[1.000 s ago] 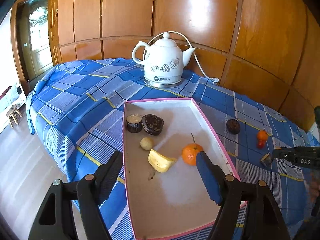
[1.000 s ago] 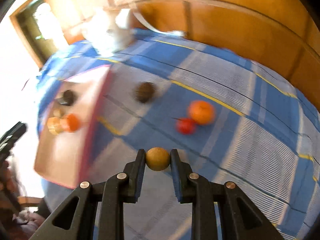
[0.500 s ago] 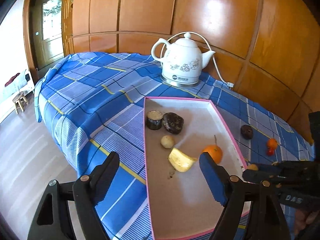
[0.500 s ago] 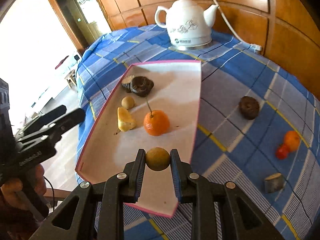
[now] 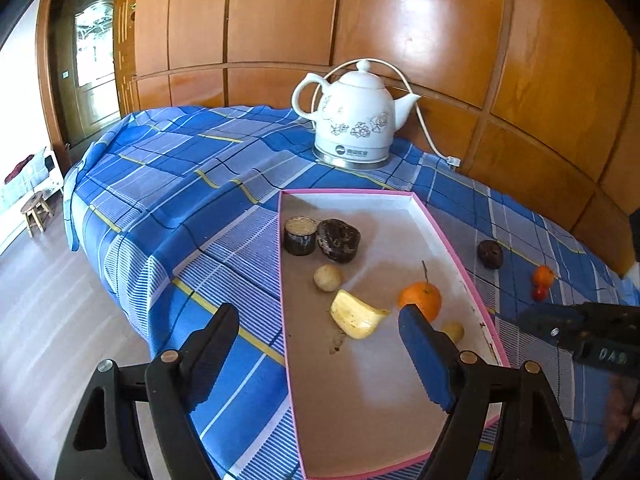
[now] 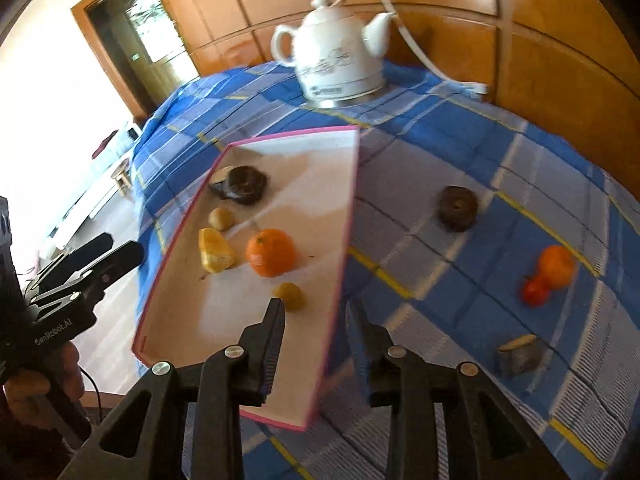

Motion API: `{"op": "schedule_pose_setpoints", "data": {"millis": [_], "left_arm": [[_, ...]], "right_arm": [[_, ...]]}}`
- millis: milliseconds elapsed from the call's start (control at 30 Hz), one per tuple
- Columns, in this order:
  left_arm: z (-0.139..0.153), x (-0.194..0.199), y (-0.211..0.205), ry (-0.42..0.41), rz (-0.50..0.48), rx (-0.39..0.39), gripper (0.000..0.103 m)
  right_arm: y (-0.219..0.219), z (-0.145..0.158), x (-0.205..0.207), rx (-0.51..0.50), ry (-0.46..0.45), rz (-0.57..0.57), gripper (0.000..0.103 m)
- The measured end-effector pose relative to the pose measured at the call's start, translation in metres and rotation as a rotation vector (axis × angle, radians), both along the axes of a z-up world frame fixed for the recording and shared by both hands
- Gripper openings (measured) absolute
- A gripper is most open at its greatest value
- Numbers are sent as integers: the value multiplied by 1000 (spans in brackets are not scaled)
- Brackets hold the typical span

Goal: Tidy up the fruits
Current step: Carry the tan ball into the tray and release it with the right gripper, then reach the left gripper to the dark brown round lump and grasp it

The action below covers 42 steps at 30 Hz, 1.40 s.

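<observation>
A pink-rimmed tray (image 5: 448, 240) (image 6: 348, 216) lies on the blue plaid cloth. It holds an orange (image 5: 419, 300) (image 6: 271, 252), a banana piece (image 5: 356, 314) (image 6: 215, 256), two small round yellowish fruits (image 5: 327, 278) (image 6: 289, 295), a dark fruit (image 5: 338, 239) and a dark stub (image 5: 300, 235). My right gripper (image 6: 316, 310) is open and empty just behind the nearer round fruit. My left gripper (image 5: 316, 328) is open and empty over the tray's near left rim. On the cloth lie a dark fruit (image 6: 457, 208), an orange (image 6: 556, 266), a red fruit (image 6: 535, 292) and a cut piece (image 6: 519, 356).
A white electric kettle (image 5: 354, 118) (image 6: 336, 60) with its cord stands behind the tray by the wooden wall. The table edge drops to the floor at the left, where a small stool (image 5: 36, 212) stands.
My right gripper carried the small round fruit from the cloth over the tray, opened and let it go; it now lies in the tray. My left gripper drifted slightly.
</observation>
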<state>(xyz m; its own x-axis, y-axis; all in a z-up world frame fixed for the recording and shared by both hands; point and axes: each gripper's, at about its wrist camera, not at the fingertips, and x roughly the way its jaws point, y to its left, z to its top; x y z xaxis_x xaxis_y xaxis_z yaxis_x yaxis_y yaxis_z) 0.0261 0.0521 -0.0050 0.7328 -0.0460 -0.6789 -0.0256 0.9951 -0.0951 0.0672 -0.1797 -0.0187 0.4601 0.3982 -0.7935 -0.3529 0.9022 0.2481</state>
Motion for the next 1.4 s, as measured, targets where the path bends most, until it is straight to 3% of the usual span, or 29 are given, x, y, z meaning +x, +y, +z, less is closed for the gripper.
{"op": "schedule_pose_setpoints", "data": {"millis": [633,767,833,1000,1400], "left_arm": [[2,1,-41,20,-139,40,82],[4,3,-56,27,-189,47,82],[4,4,-63,34,-212,53,82],[7,13,-88,49,-281,51,81],[8,48,-156,88,-417,105,80]], "right_arm": [[-178,-8,-6,-120,49,-368,33],[-213,-25,-5,-84,81,-471,33],[-231,-35,-4,-67,139,-545,33],[-249,-39,-2,-10,185,-624,33],[-243,-32,-4,10,169,-608,33]]}}
